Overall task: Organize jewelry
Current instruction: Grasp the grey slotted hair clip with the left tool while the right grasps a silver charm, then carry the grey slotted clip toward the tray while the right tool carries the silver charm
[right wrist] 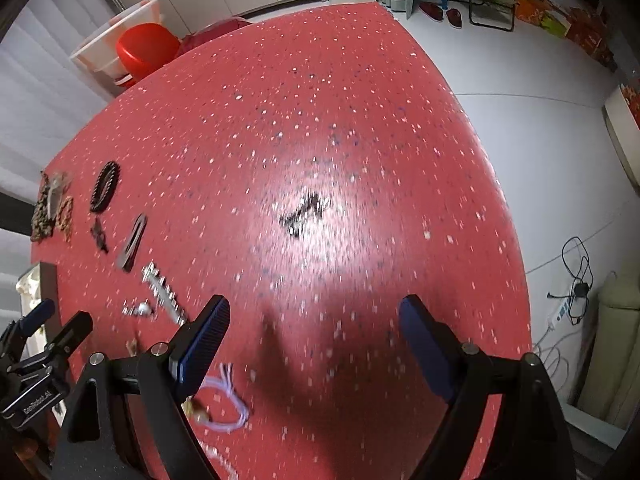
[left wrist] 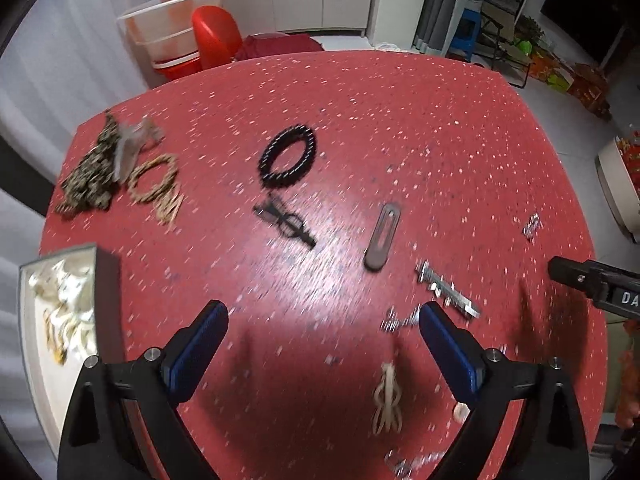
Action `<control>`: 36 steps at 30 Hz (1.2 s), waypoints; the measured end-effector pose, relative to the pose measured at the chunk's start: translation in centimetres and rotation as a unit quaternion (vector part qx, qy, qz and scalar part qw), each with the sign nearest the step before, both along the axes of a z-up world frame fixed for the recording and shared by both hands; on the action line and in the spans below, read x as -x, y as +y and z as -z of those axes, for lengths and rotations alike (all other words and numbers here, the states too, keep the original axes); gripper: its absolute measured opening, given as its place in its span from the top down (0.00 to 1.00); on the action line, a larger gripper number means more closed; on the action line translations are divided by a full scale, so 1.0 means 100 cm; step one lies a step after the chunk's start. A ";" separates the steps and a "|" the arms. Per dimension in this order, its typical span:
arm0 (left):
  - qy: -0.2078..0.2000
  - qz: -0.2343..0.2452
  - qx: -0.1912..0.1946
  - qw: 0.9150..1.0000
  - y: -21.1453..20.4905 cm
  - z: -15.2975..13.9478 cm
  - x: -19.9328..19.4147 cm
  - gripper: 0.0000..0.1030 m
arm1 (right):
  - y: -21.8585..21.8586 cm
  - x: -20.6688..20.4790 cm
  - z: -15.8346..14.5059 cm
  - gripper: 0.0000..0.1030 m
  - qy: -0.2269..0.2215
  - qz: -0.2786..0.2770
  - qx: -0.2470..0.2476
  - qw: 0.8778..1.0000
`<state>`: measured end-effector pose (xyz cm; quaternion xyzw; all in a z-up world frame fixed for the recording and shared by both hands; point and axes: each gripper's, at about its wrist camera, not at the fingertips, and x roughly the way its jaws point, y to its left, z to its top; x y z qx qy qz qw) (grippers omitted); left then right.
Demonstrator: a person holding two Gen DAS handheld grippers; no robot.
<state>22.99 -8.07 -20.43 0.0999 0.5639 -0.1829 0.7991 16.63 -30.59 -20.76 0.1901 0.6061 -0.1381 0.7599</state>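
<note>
Jewelry lies scattered on a red speckled table (left wrist: 400,128). In the left wrist view I see a black bead bracelet (left wrist: 288,157), a black hair clip (left wrist: 285,222), a long dark barrette (left wrist: 382,237), a silver rhinestone clip (left wrist: 446,289), a tan woven bracelet (left wrist: 154,184) and a beige clip (left wrist: 387,398). An open jewelry box (left wrist: 60,320) stands at the left edge. My left gripper (left wrist: 322,318) is open and empty above the table. My right gripper (right wrist: 314,312) is open and empty; a small dark piece (right wrist: 306,210) lies ahead of it, a lilac cord (right wrist: 224,404) near its left finger.
A dark patterned scrunchie (left wrist: 92,172) with a grey claw clip (left wrist: 130,148) lies at the far left. A small silver piece (left wrist: 532,225) lies at the right. A white basin and red stool (left wrist: 188,28) stand beyond the table. The table edge curves right in the right wrist view (right wrist: 516,240).
</note>
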 end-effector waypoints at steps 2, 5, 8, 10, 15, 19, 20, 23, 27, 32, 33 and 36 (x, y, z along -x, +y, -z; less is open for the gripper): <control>0.001 0.004 0.002 1.000 -0.007 0.004 -0.006 0.06 | -0.002 -0.007 0.007 0.14 0.000 0.002 0.002 1.000; -0.003 0.013 0.003 1.000 -0.017 0.009 -0.013 0.06 | -0.003 -0.016 0.016 0.14 0.001 0.001 0.005 1.000; -0.005 0.020 0.000 1.000 -0.028 0.016 -0.018 0.07 | -0.003 -0.023 0.023 0.15 0.000 0.000 0.011 1.000; 0.000 0.029 -0.011 1.000 -0.036 0.024 -0.021 0.21 | -0.004 -0.027 0.026 0.15 -0.002 0.003 0.015 1.000; -0.001 0.031 -0.014 0.999 -0.045 0.032 -0.025 0.21 | 0.004 -0.039 0.028 0.16 -0.012 -0.012 0.044 0.999; -0.003 0.036 -0.018 0.999 -0.056 0.035 -0.027 0.23 | 0.014 -0.048 0.029 0.22 -0.015 -0.024 0.081 0.996; -0.003 0.036 -0.017 0.999 -0.058 0.035 -0.028 0.24 | 0.016 -0.051 0.028 0.24 -0.016 -0.027 0.088 0.996; -0.006 0.040 -0.012 0.999 -0.062 0.033 -0.029 0.32 | 0.021 -0.056 0.026 0.34 -0.026 -0.034 0.092 0.995; -0.011 0.055 -0.009 0.998 -0.077 0.029 -0.027 0.64 | 0.027 -0.057 0.023 0.58 -0.033 -0.039 0.092 0.994; -0.002 0.053 0.004 0.999 -0.076 0.026 -0.030 0.84 | 0.025 -0.058 0.023 0.85 -0.034 -0.032 0.085 0.995; -0.001 0.051 0.007 0.999 -0.073 0.026 -0.030 0.84 | 0.024 -0.056 0.023 0.85 -0.035 -0.031 0.082 0.996; 0.003 0.044 0.025 0.999 -0.062 0.023 -0.028 0.84 | 0.021 -0.051 0.020 0.85 -0.042 -0.027 0.070 0.996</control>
